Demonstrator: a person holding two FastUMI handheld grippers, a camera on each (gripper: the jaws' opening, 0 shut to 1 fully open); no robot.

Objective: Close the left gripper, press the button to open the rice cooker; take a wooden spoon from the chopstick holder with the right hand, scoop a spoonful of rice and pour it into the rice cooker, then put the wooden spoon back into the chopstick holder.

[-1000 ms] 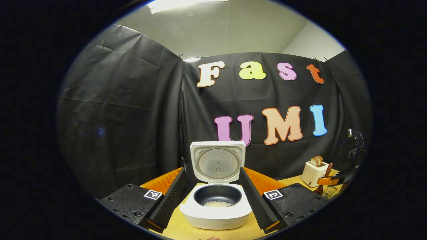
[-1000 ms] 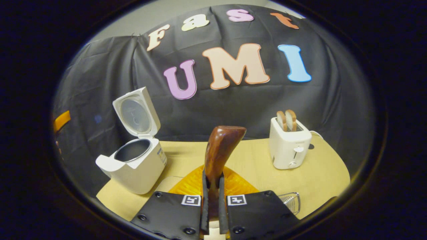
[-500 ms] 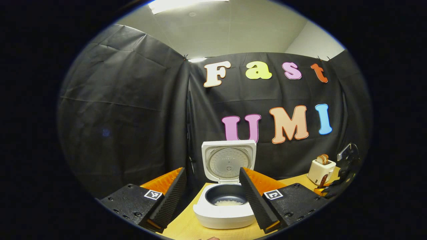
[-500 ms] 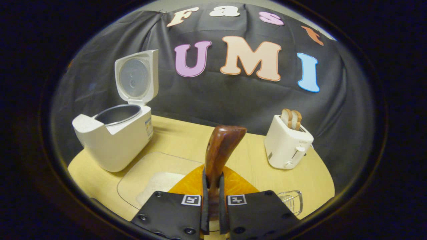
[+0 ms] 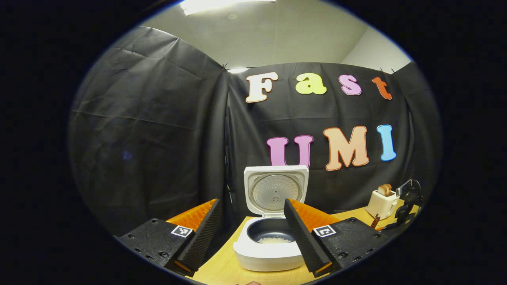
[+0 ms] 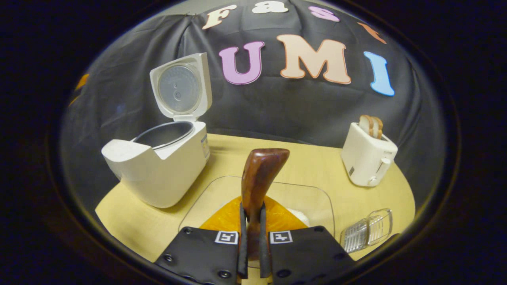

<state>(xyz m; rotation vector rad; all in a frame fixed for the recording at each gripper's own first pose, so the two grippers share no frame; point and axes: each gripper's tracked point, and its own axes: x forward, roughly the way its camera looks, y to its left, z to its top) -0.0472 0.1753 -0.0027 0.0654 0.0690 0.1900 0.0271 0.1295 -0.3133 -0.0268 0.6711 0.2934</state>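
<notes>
The right gripper (image 6: pixel 253 231) has its fingers clamped on the stem of the spoon (image 6: pixel 259 176), which stands up and away from it so the far end is free to work; I cannot tell from here which end is the bowl. The wood is dark, reddish and glossy. Just beyond it lies a clear tray (image 6: pixel 309 198) with a white heap, I take it rice, so the spoon looks poised either to scoop or to be carried on. Right of the tray lies a clear ribbed holder (image 6: pixel 368 229). The left gripper (image 5: pixel 251 241) is held back with jaws apart, out of the way. Farther off, the cooker (image 5: pixel 269 247) stands with its lid (image 5: pixel 276 192) propped upright, some rice (image 5: pixel 274 239) already in the pot; a toaster (image 6: pixel 368 160) sits farthest right
</notes>
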